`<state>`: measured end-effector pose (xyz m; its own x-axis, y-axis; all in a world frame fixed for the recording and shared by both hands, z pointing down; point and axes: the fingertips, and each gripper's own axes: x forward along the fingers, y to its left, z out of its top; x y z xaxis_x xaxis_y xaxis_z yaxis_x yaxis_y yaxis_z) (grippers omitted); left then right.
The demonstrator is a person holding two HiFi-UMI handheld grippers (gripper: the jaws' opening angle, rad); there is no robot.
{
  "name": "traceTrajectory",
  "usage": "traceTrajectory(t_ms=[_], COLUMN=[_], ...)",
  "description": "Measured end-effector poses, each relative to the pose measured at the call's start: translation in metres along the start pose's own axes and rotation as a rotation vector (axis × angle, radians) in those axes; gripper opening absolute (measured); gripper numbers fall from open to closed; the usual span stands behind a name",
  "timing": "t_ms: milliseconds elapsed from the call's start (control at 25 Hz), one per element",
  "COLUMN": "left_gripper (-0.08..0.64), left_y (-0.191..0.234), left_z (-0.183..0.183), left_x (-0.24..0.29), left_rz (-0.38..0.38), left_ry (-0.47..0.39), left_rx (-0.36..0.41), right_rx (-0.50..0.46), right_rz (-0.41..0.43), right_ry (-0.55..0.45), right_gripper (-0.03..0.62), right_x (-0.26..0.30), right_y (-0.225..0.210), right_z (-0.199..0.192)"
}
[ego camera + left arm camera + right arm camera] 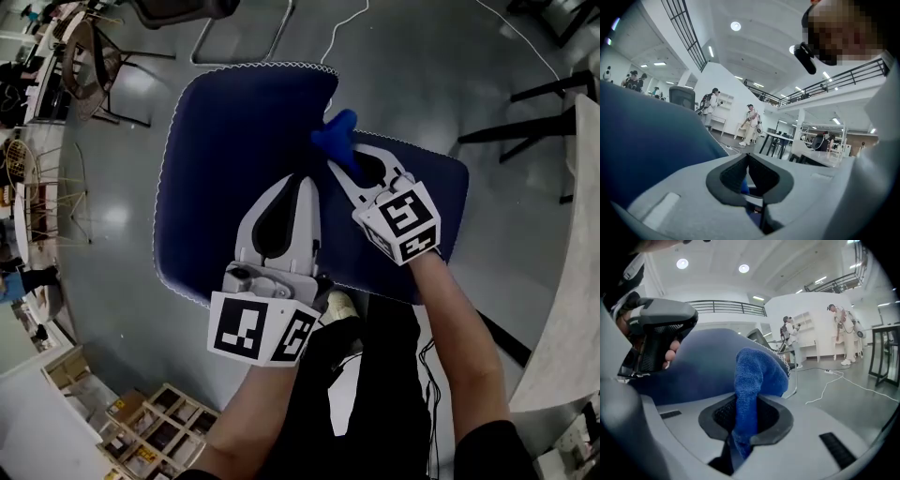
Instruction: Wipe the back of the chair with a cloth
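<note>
Chair back [234, 141]: dark blue padded fabric with rounded corners and a white stitched rim. Open grey floor [441, 84] lies from 12 to 3 o'clock.
Right gripper [343, 161]: fingers clamped on the cloth [335, 134].
Cloth: fuzzy blue terry, bunched against the chair back at 11 o'clock of the gripper's cube.
Left gripper [305, 180]: fingers pressed together, over the chair back.

Blue cloth [752, 376] bunched upright, against navy chair back [234, 141]

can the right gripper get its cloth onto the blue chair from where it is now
Probably yes. The right gripper is shut on the blue cloth, which hangs right over the chair with nothing between them. The left gripper lies alongside, jaws together, not across its path.
</note>
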<state>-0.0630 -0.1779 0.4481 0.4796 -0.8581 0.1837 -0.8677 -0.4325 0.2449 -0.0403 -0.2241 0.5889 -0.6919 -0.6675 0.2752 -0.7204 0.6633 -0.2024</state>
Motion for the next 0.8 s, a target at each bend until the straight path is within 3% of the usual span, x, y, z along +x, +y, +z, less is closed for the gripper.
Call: traceTrajectory(t_ms=[200,360,560,800], left_gripper=[0.020,0.020,0.018,0.020], left_y=[0.014,0.028,0.040,0.036], left_z=[-0.016,-0.031,-0.045,-0.047], left_x=[0.055,0.071,0.076,0.060], left_rz=[0.014,0.032,0.051,0.063], left_ry=[0.024,0.047,0.072,0.067], left_rx=[0.010,-0.003,-0.007,-0.021], right_rx=[0.031,0.027,0.021,0.006], right_rz=[-0.018,0.004,0.087,0.217], right_ry=[0.008,0.028,0.049,0.087], right_gripper=[0.072,0.072,0.074,0.074], right_x=[0.041,0.066,0.085,0.067], right_y=[-0.047,-0.055,-0.027,0.029], right_z=[-0.019,-0.037,-0.057,-0.081])
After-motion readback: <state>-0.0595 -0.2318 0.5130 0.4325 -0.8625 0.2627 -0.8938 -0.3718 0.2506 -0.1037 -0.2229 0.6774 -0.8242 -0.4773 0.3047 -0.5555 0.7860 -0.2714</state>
